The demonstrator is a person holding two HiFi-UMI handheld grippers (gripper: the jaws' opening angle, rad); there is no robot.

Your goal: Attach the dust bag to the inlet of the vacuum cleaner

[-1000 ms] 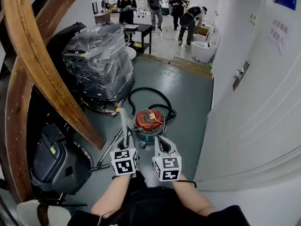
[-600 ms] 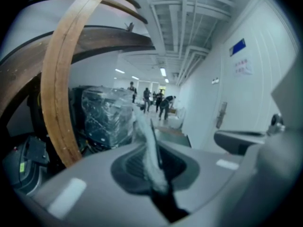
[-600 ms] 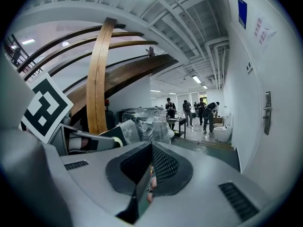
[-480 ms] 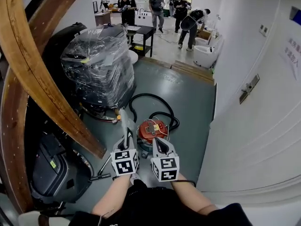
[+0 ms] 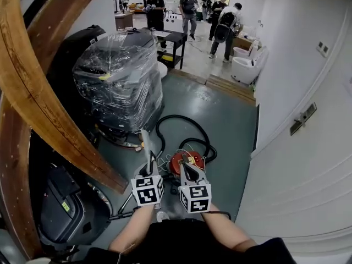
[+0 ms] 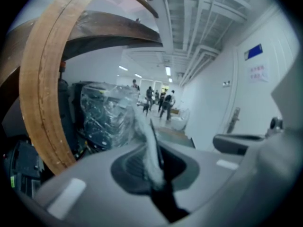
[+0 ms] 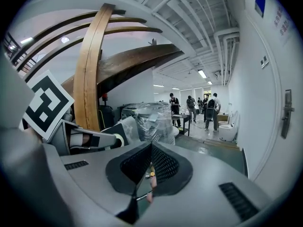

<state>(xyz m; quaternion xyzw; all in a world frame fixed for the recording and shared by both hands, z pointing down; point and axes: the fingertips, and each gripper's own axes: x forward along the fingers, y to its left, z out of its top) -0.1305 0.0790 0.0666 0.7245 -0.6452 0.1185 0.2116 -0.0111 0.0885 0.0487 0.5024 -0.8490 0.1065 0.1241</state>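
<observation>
The dust bag (image 5: pixel 145 142) is clamped edge-on in the closed jaws of the left gripper (image 5: pixel 151 158) and rises from them as a thin white strip. The right gripper (image 5: pixel 187 168) is held just beside it at three o'clock, its jaws shut together on nothing. The vacuum cleaner (image 5: pixel 193 159), a red-topped drum, stands on the floor (image 5: pixel 225 114) at twelve o'clock just beyond both grippers. It is partly covered by the right one, and its inlet cannot be made out.

The bag is gripped only by a narrow edge, so it could be twisted or pulled out of the jaws once it is pressed against the inlet, and its collar could be creased. The drum could be pushed away across the smooth floor if it is not steadied. The black hose (image 5: pixel 177 116) looped behind it at twelve o'clock could be snagged.

The floor is grey-green, smooth and faintly glossy. The passage is narrow: a white wall (image 5: pixel 308 175) is seen at three o'clock, a plastic-wrapped machine (image 5: pixel 124 78) at ten, and a curved wooden beam (image 5: pixel 33 81) at nine. People (image 5: pixel 190 4) are seen far off at twelve.
</observation>
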